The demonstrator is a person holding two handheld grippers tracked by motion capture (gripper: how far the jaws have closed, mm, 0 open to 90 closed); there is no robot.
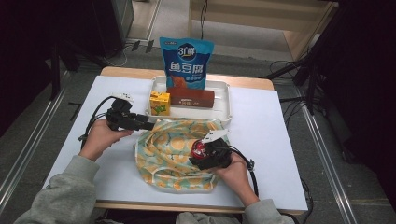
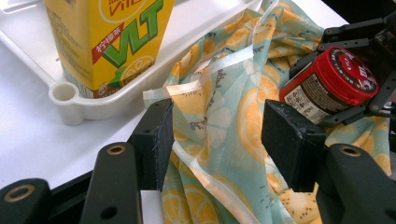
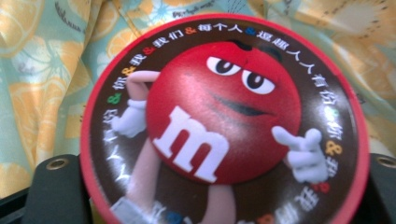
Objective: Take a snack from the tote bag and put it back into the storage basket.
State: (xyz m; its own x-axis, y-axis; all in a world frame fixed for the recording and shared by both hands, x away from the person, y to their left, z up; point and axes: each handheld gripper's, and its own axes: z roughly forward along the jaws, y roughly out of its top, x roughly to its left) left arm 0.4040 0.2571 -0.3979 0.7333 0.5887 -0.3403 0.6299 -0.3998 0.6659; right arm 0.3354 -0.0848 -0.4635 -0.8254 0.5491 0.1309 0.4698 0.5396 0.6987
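Here the right gripper [image 1: 205, 151] clamps a red-lidded round candy tub [image 2: 329, 81] above the lemon-print cloth bag [image 1: 173, 151], seemingly for bagging. The left gripper [image 2: 217, 140], jaws wide around the bag's rim but not pinching it, seems poised to spread the mouth.

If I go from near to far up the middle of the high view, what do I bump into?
Fruit-print bag → white tray → brown packet in the tray → blue snack bag standing at the tray's far edge.

- 1 red candy tub [image 1: 200, 149], in my right gripper [image 1: 208, 150]
- 1 lemon-print cloth bag [image 1: 168, 154]
- 1 white tray [image 1: 223, 105]
- 1 yellow drink carton [image 1: 159, 103]
- 1 brown box [image 1: 191, 98]
- 1 blue snack pouch [image 1: 187, 63]
- 2 grippers, incl. my left gripper [image 1: 140, 122]
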